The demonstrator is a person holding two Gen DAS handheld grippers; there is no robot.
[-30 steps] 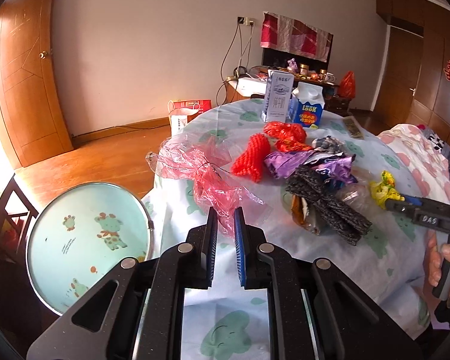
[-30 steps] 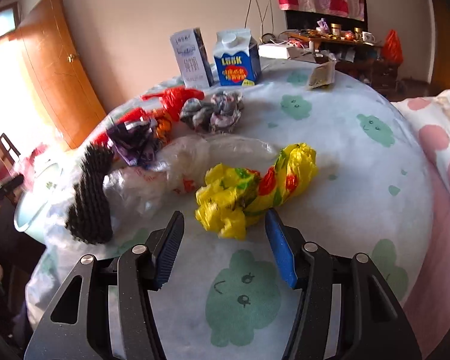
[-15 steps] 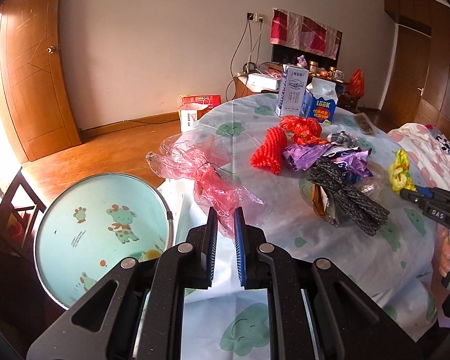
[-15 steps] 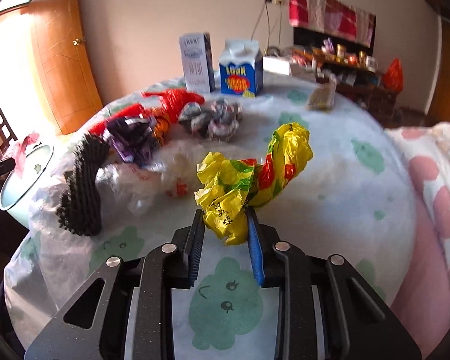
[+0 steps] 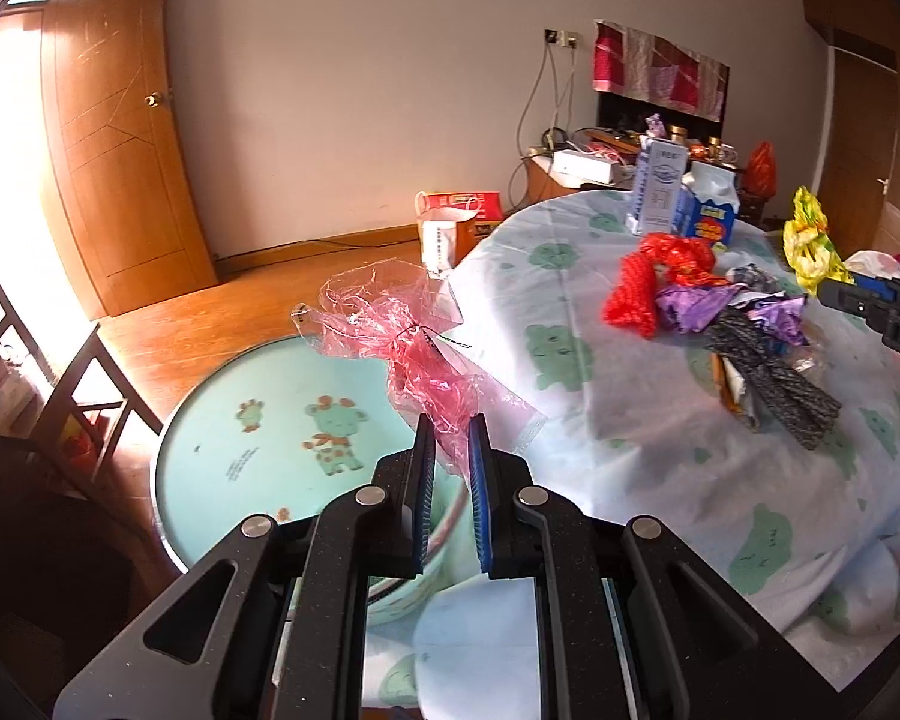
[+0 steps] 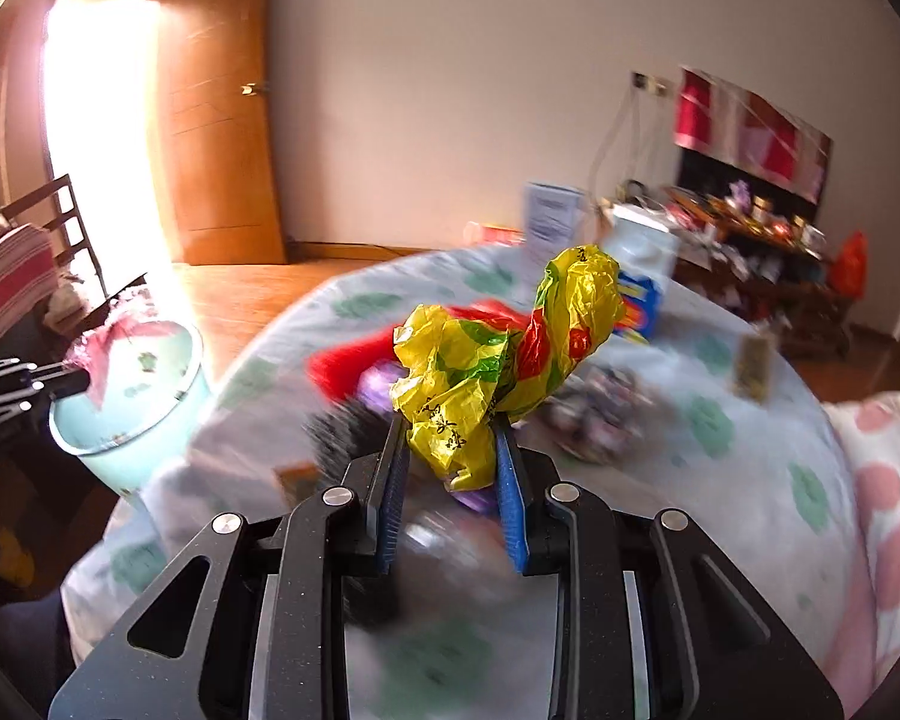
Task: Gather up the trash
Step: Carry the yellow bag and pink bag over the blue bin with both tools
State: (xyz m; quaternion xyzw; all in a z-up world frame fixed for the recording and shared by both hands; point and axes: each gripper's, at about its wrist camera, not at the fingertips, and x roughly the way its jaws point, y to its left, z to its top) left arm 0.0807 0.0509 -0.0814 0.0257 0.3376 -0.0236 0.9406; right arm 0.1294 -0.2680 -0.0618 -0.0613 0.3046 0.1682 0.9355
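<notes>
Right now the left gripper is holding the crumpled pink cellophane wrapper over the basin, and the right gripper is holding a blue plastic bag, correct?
Not quite. The right wrist view shows the right gripper shut on a crumpled yellow plastic bag, not a blue one. The rest holds.

Showing white letters "DAS", cut off at the frame edge, on the dark body of the right tongs (image 5: 834, 291) in the left wrist view. Carrying black printed characters, too crumpled to read, on the yellow plastic bag (image 6: 498, 372). Bearing blue print, too small to read, on the tall white carton (image 5: 659, 186). Displaying a yellow and red label, lettering illegible, on the blue milk carton (image 5: 709, 209). Showing small dark print, unreadable, beside the giraffe picture on the pale green bin (image 5: 258, 456).
</notes>
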